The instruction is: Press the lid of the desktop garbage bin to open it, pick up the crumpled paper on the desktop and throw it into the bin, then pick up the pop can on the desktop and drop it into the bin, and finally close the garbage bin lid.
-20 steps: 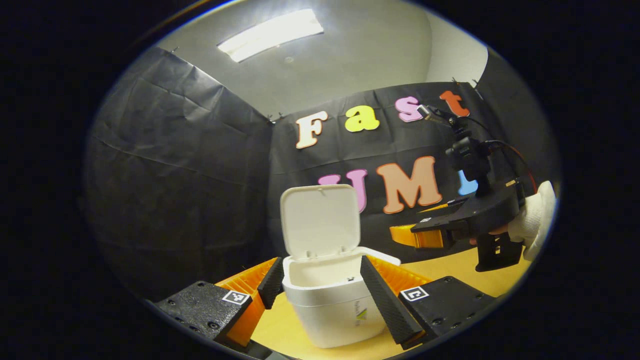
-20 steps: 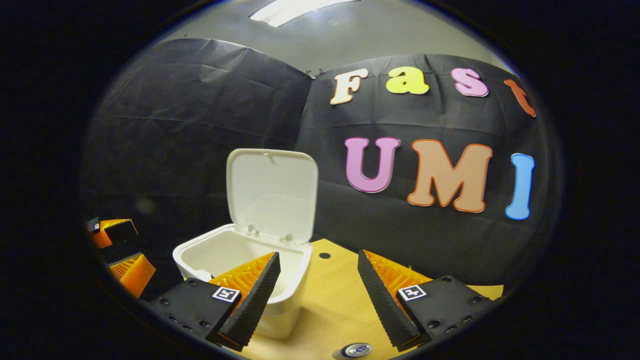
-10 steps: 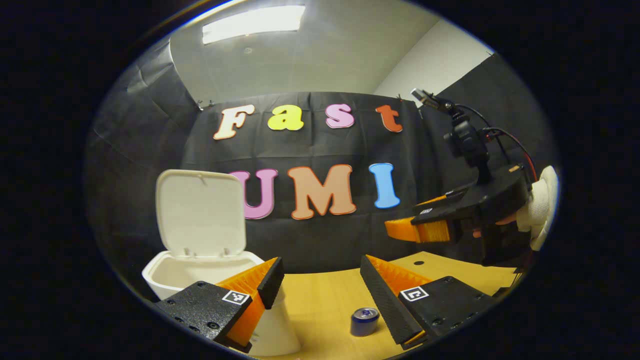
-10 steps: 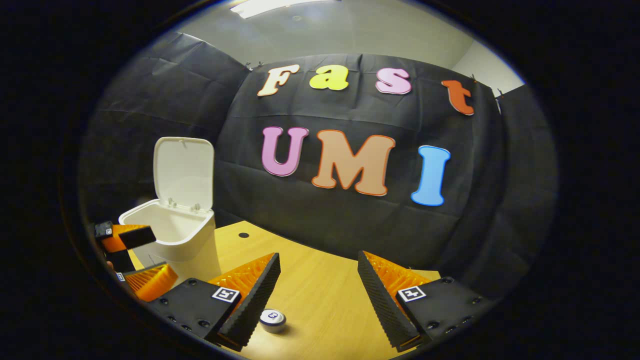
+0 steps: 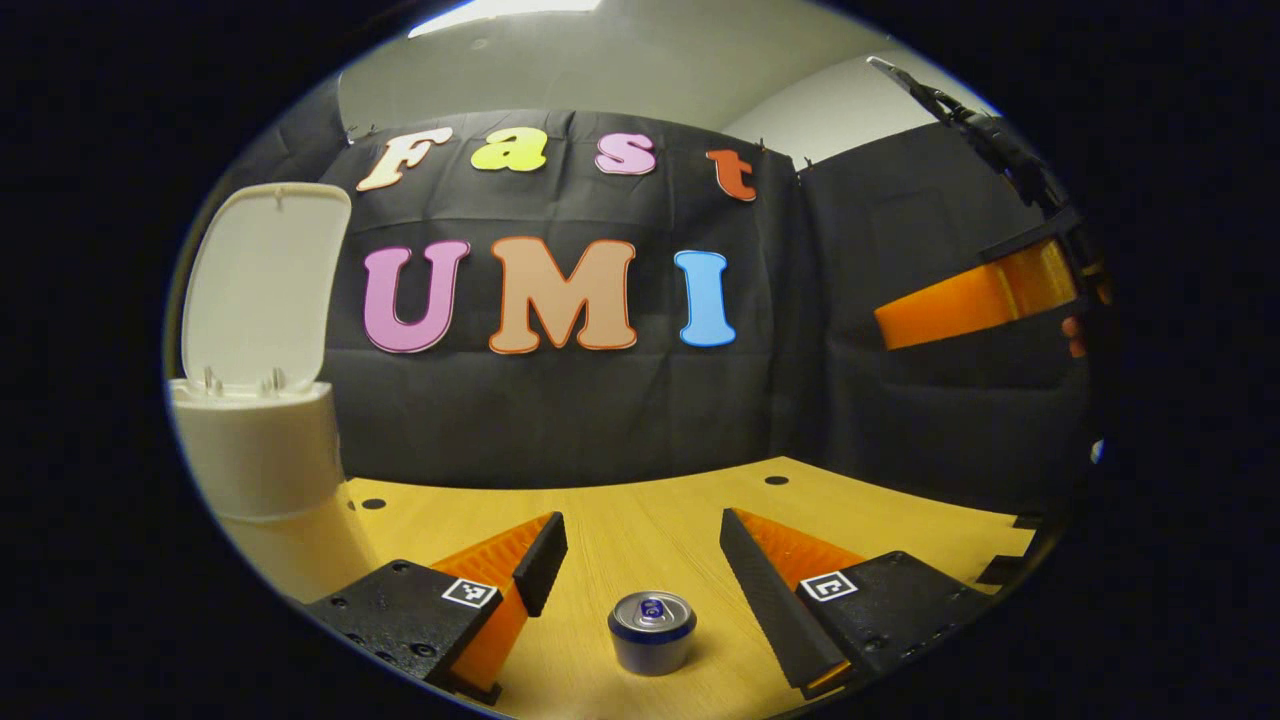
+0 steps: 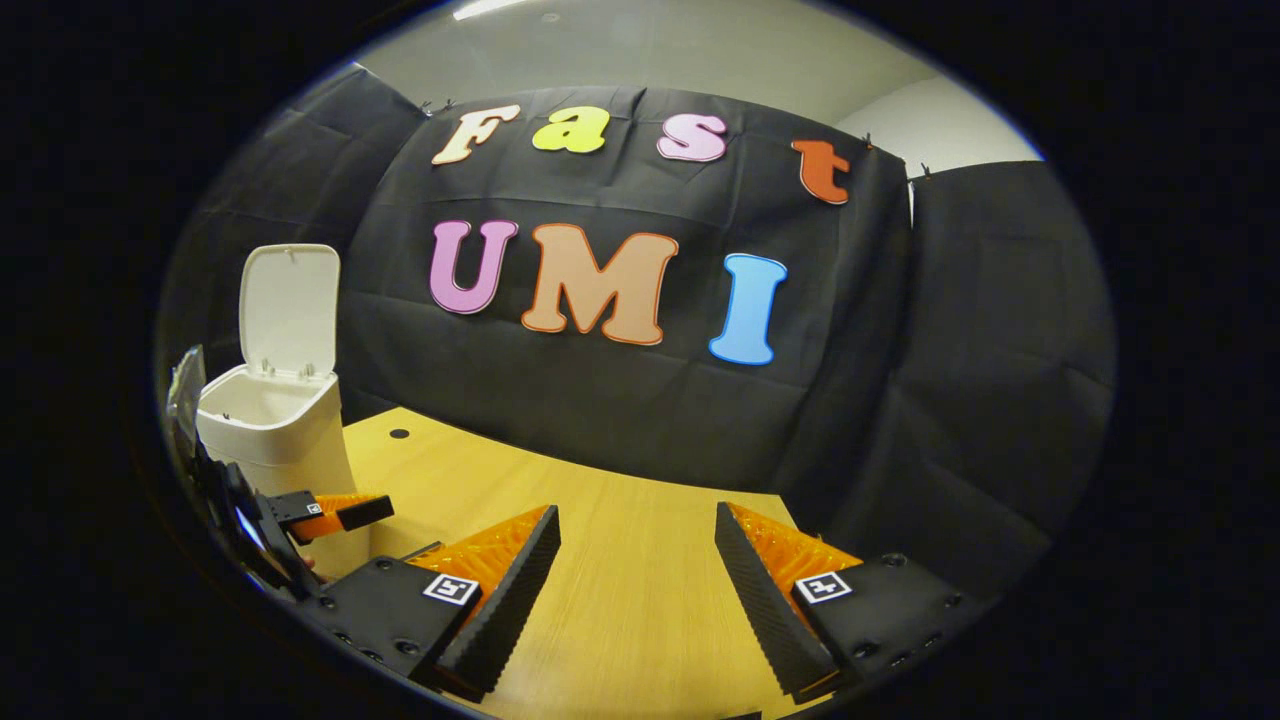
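**Can stood between our open left fingers**

Can (image 5: 652,631) stood upright on the wooden table (image 5: 640,505), near the tips of our left gripper (image 5: 642,580), whose fingers were spread wide and touched nothing. We saw the bin (image 5: 262,452) at the far left, lid (image 5: 262,285) raised, its base cut off. Our right gripper (image 6: 636,578) also stood wide and empty over bare wood. From the left gripper view its far end was cut off. We could not see inside the bin.

Pop can (image 5: 652,630) on desktop (image 5: 640,520), right of bin (image 5: 262,440).
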Demonstrator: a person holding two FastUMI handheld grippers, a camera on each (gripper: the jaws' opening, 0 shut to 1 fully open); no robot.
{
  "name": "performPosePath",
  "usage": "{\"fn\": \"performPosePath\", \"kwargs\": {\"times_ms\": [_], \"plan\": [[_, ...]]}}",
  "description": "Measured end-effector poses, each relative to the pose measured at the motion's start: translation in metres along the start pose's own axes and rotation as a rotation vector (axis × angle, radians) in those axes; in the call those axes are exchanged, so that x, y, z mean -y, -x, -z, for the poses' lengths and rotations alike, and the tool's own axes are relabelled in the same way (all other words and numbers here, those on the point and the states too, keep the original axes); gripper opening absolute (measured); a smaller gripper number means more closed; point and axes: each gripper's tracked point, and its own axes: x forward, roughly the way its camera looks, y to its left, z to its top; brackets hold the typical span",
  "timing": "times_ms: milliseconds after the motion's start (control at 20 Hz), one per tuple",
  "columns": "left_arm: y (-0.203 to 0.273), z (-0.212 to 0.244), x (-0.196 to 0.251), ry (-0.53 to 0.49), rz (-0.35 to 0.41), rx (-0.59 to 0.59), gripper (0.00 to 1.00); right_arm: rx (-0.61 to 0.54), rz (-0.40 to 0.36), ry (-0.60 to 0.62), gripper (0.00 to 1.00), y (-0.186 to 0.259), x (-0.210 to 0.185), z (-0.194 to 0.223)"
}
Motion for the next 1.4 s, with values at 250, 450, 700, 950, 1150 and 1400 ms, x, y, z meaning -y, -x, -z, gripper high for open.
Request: {"fn": "performPosePath", "kwargs": {"times_ms": [250, 450, 700, 950, 1150, 1400], "plan": [[-0.015, 0.050, 0.001, -0.023, 0.003, -0.098, 0.94, -0.033, 0.056, 0.002, 0.96, 0.008, 0.017, 0.013], [-0.019, 0.079, 0.004, -0.016, 0.004, -0.169, 0.94, -0.046, 0.081, -0.014, 0.99, 0.012, 0.026, 0.019], [-0.022, 0.110, 0.002, -0.009, -0.010, -0.256, 0.87, -0.067, 0.088, -0.019, 0.99, 0.010, 0.029, 0.028], [-0.024, 0.112, 0.001, 0.000, -0.006, -0.274, 0.78, -0.074, 0.084, -0.026, 0.99, 0.008, 0.029, 0.030], [-0.021, 0.098, -0.004, 0.008, -0.020, -0.267, 0.77, -0.078, 0.075, -0.022, 0.99, 0.007, 0.028, 0.033], [-0.014, 0.044, -0.010, 0.014, -0.040, -0.212, 0.77, -0.089, 0.040, -0.029, 0.99, 0.002, 0.018, 0.039]]}}
